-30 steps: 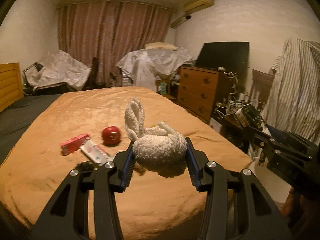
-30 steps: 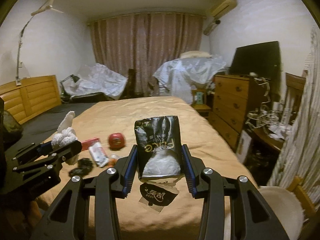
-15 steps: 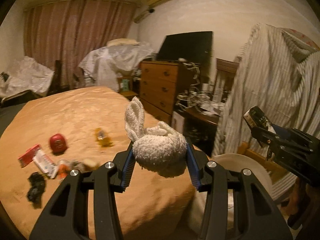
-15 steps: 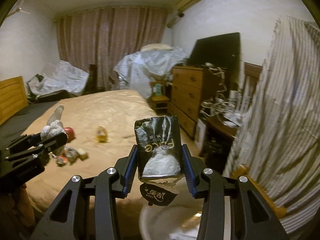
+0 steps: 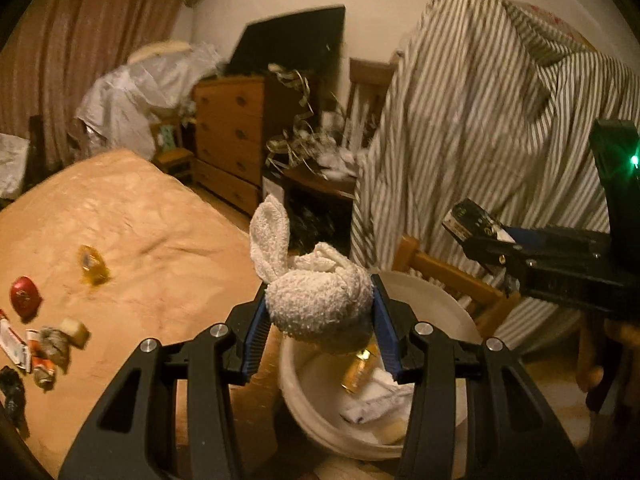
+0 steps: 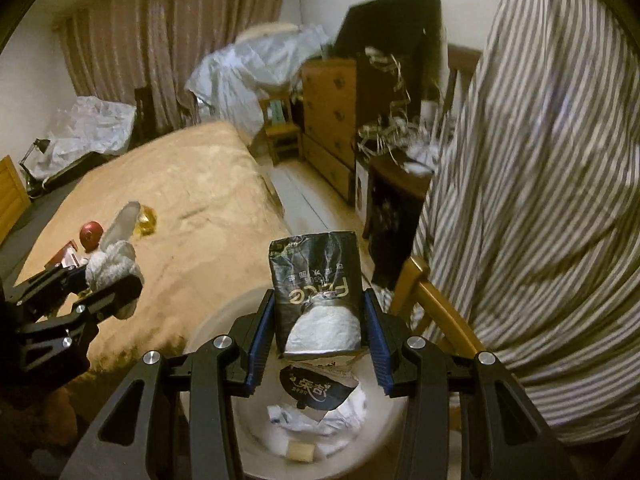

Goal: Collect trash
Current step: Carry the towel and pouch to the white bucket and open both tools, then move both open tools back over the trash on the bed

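Both hand-held grippers are found loaded and positioned over a white bin [image 5: 436,304] at the foot of the bed [image 5: 160,240]. On the left hand-held gripper [image 5: 320,320], a balled white towel [image 5: 316,304] is clamped between the blue pads, a loose flap standing up from it; it is held directly above the bin opening, judged so that a release would drop it inside. On the right hand-held gripper [image 6: 318,328], a black tissue packet [image 6: 318,280] is pinched upright by its sides, likewise over the bin, where crumpled paper [image 6: 320,416] and a small beige block [image 6: 301,451] are already seen. Further trash is left on the bed: a red round item [image 5: 25,297], a yellow wrapper [image 5: 93,266], and a cluster of packets [image 5: 36,352] near the edge. Collection is judged part-done. A striped garment [image 5: 500,120] is draped over a wooden chair [image 5: 440,272] just beside the bin, and could be snagged.
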`<state>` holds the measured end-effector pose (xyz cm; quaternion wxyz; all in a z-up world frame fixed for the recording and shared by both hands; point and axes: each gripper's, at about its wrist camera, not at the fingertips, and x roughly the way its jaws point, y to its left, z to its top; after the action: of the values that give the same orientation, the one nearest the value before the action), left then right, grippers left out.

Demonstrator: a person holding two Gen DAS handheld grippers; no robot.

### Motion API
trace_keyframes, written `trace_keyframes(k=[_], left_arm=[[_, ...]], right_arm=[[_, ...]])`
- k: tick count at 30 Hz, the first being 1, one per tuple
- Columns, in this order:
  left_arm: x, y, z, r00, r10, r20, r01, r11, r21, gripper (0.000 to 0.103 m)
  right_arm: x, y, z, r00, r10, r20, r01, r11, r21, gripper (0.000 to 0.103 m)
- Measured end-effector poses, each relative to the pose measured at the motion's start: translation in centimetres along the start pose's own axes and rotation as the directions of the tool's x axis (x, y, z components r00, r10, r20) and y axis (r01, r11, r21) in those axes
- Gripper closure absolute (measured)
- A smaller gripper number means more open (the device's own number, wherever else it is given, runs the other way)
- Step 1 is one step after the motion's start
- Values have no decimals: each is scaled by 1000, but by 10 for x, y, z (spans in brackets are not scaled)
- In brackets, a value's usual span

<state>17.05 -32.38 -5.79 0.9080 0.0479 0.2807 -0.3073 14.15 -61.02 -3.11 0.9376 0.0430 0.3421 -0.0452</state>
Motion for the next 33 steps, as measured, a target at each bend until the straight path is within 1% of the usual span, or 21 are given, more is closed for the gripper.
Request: trace_keyframes(k=[4, 7, 10, 11, 14, 18, 25, 26, 27, 28, 29, 30, 33], left_arm=[[24, -5, -6, 994, -50, -92, 50, 999, -2, 58], [45, -6, -10, 980, -91, -177, 91, 996, -9, 58], [56, -8, -14, 969, -109, -224, 110, 994, -9, 58], [59, -6, -15, 967, -109, -232, 109, 994, -13, 58], [61, -1, -17, 964, -105, -243, 103, 994, -19, 58], [62, 5, -20, 963, -98, -252, 94, 995, -27, 58], [65, 3, -19, 963, -96, -253, 92, 995, -28, 57], [64, 3, -19, 964, -93, -250, 89, 996, -26, 53], [65, 3, -18, 964, -91, -249, 87, 996, -26, 46], [64, 3, -18, 967, -82, -243, 79, 997, -24, 41], [63, 3, -18, 969, -76, -237, 73, 997, -23, 33], [63, 4, -17, 970, -73, -231, 70, 997, -22, 31], [62, 4, -17, 970, -73, -233, 70, 997, -22, 31]], right_arm=[[22, -12, 1, 994, 31, -105, -30, 999, 16, 59], [39, -16, -2, 979, 62, -192, -58, 998, 23, 59], [56, -22, -5, 963, 72, -261, -67, 997, 26, 59], [58, -20, -6, 960, 71, -271, -67, 997, 24, 59], [61, -22, -10, 955, 78, -288, -72, 997, 31, 59], [64, -23, -14, 953, 91, -289, -82, 996, 45, 59], [64, -19, -14, 953, 99, -287, -89, 995, 47, 58], [64, -19, -14, 953, 101, -287, -92, 995, 46, 58], [65, -18, -13, 952, 108, -286, -99, 994, 48, 56], [65, -18, -13, 952, 114, -286, -103, 993, 52, 52], [65, -18, -13, 952, 117, -282, -105, 993, 57, 49], [65, -18, -13, 953, 120, -279, -107, 992, 60, 48], [65, -18, -14, 954, 125, -272, -110, 991, 71, 48]])
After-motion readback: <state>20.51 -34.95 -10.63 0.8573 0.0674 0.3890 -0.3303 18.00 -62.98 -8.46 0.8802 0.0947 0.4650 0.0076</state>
